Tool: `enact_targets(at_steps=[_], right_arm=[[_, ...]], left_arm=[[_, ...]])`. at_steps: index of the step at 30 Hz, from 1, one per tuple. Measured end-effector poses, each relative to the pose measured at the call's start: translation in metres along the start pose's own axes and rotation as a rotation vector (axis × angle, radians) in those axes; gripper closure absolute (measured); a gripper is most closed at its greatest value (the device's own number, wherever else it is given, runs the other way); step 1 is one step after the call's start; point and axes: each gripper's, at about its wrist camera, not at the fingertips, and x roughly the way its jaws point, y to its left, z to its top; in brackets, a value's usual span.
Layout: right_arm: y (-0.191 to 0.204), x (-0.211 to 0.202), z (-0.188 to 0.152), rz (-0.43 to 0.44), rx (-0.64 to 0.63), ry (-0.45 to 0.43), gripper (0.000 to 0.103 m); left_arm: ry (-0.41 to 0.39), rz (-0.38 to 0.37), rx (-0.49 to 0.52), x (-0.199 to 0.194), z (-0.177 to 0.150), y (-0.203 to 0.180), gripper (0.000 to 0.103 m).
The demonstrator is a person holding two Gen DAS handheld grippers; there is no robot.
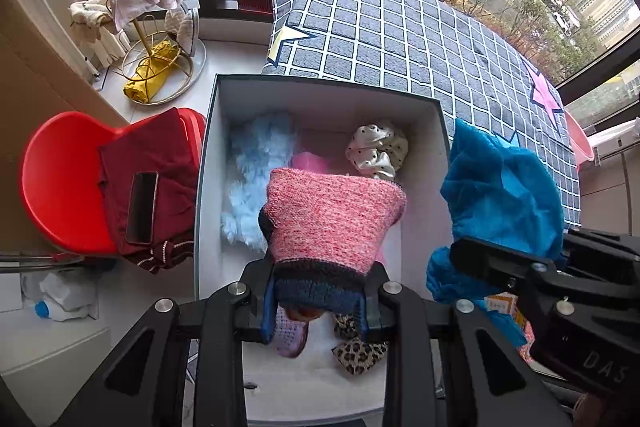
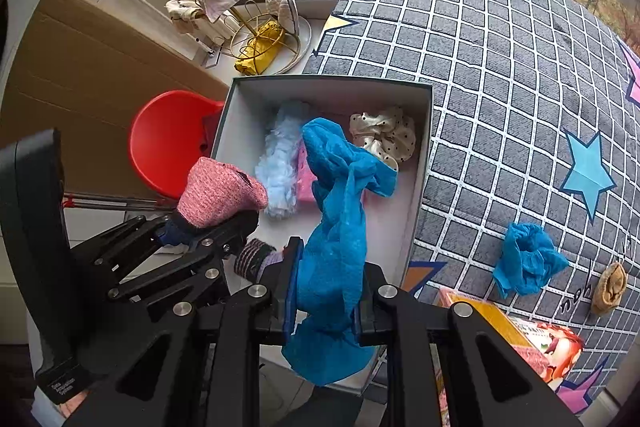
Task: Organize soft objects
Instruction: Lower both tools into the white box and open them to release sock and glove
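Note:
My left gripper is shut on a pink knit sock with a navy cuff and holds it over the open grey box. The sock also shows in the right wrist view. My right gripper is shut on a crumpled blue cloth, above the box's near right part; that cloth also shows in the left wrist view. In the box lie a fluffy light-blue piece, a pink item, a polka-dot scrunchie, a purple sock and a leopard scrunchie.
The box stands beside a bed with a grey checked cover. On the cover lie another blue cloth, a tan sock and a colourful packet. A red chair with dark-red clothing and a phone stands left. A gold rack stands behind it.

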Motion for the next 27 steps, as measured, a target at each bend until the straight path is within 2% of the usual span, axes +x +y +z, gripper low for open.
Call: enact_targets(at_steps=[16, 27], right_arm=[[-0.015, 0.018, 0.019, 0.011, 0.041, 0.006, 0.081], [-0.017, 0.028, 0.024, 0.007, 0.049, 0.011, 0.081]], left_arm=[[0.026, 0.026, -0.024, 0.022, 0.022, -0.002, 0.072], [0.048, 0.026, -0.034, 0.031, 0.025, -0.001, 0.07]])
